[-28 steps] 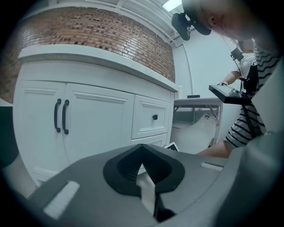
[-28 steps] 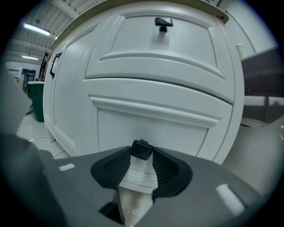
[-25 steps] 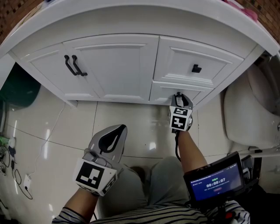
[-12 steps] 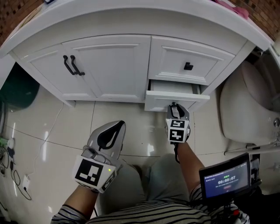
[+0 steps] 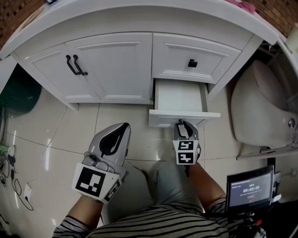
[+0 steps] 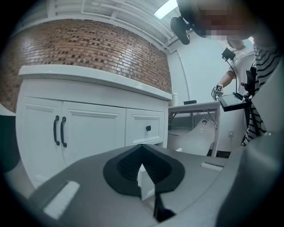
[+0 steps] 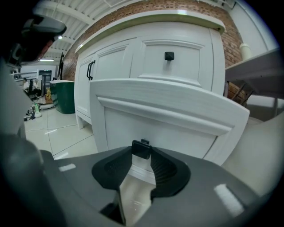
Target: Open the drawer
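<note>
Currently: lower drawer (image 5: 184, 118) of white cabinet (image 5: 111, 69), standing well out. Right gripper (image 5: 183, 123) jaws clamped on its black knob (image 7: 141, 149). Left gripper (image 5: 122, 128) jaws together, empty, well apart from drawer.

Brick wall (image 6: 88, 48), glossy tiled floor (image 5: 56, 135), green bin (image 7: 64, 95), ceiling strip light (image 6: 166, 8)

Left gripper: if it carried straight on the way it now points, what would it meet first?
Likely the white cabinet, just left of the pulled-out drawer; depth is unclear.
</note>
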`<action>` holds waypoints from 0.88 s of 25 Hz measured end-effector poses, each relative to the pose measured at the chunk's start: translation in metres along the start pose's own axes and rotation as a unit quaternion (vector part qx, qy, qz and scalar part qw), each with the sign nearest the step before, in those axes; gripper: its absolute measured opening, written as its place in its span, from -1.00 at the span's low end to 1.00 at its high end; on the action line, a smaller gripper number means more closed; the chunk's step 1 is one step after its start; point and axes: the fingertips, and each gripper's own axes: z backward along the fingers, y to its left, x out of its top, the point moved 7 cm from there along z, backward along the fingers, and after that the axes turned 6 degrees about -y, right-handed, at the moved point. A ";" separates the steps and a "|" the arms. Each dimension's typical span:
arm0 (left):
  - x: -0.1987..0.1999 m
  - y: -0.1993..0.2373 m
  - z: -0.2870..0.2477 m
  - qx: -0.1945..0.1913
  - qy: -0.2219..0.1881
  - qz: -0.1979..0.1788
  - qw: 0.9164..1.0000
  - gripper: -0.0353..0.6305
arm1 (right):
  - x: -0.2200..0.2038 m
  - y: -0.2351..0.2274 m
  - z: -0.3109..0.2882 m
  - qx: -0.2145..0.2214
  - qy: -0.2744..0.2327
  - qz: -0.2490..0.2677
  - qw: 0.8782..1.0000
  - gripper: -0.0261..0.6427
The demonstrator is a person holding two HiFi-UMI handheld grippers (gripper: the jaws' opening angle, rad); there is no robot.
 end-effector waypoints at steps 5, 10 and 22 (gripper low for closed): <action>0.003 -0.010 0.005 -0.002 -0.003 0.001 1.000 -0.85 | -0.013 0.012 0.030 0.013 0.011 -0.011 1.000 -0.53; 0.004 -0.021 0.006 -0.006 -0.005 -0.001 1.000 -0.85 | -0.023 0.019 0.056 0.018 0.017 -0.033 0.999 -0.54; 0.002 -0.035 -0.004 -0.010 -0.001 -0.004 1.000 -0.85 | -0.026 0.021 0.059 0.006 0.001 -0.036 0.999 -0.54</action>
